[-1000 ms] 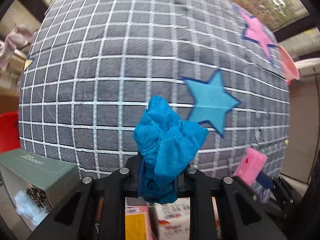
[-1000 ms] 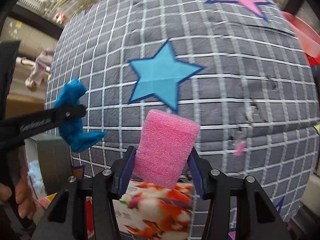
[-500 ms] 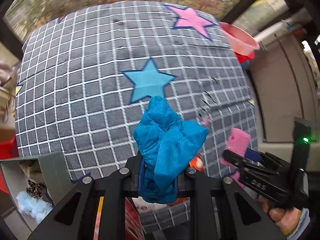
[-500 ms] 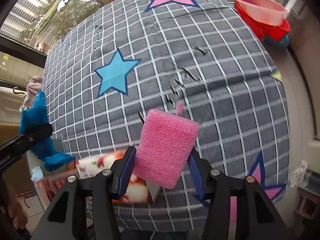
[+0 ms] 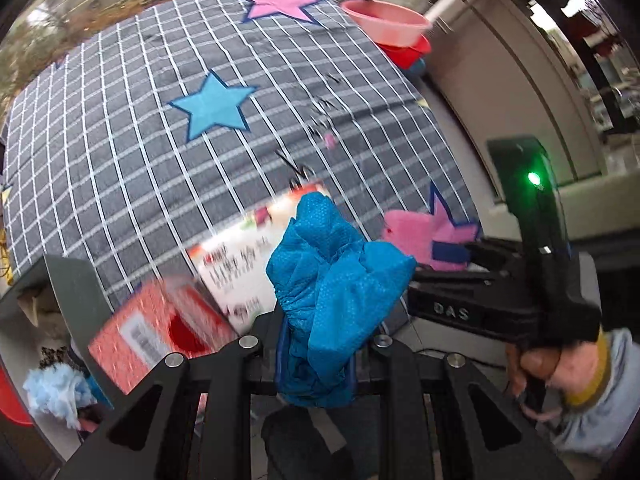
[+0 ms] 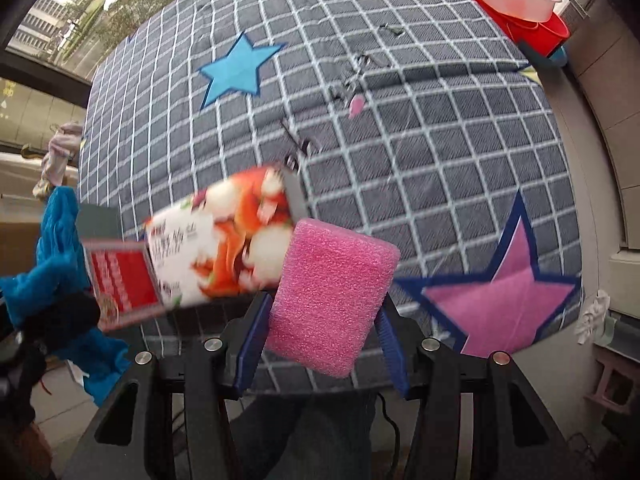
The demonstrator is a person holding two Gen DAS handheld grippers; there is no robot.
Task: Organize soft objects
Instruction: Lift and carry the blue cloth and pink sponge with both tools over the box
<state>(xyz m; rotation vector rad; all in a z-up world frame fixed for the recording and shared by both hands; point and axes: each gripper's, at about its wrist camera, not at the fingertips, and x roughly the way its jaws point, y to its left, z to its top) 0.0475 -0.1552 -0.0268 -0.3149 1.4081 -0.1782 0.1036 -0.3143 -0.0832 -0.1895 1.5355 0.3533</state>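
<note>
My left gripper [image 5: 316, 344] is shut on a crumpled blue cloth [image 5: 332, 280] and holds it up above the near edge of the table. The cloth also shows at the left of the right wrist view [image 6: 60, 264]. My right gripper [image 6: 320, 344] is shut on a pink foam sponge [image 6: 332, 292], also raised over the near edge. The right gripper shows in the left wrist view [image 5: 452, 254] with the sponge [image 5: 412, 232] in it, to the right of the cloth.
A grey checked tablecloth with stars [image 6: 400, 120] covers the table. A red and white printed box [image 6: 216, 248] and a red carton [image 5: 160, 328] lie at the near edge. A grey open box [image 5: 64, 280] holds pale blue fluff [image 5: 56, 392]. Pink and red basins [image 6: 520, 4] stand at the far right.
Both grippers have pulled back and up from the table with their loads held. The view has widened, and the boxes and the table's near edge have come into sight.
</note>
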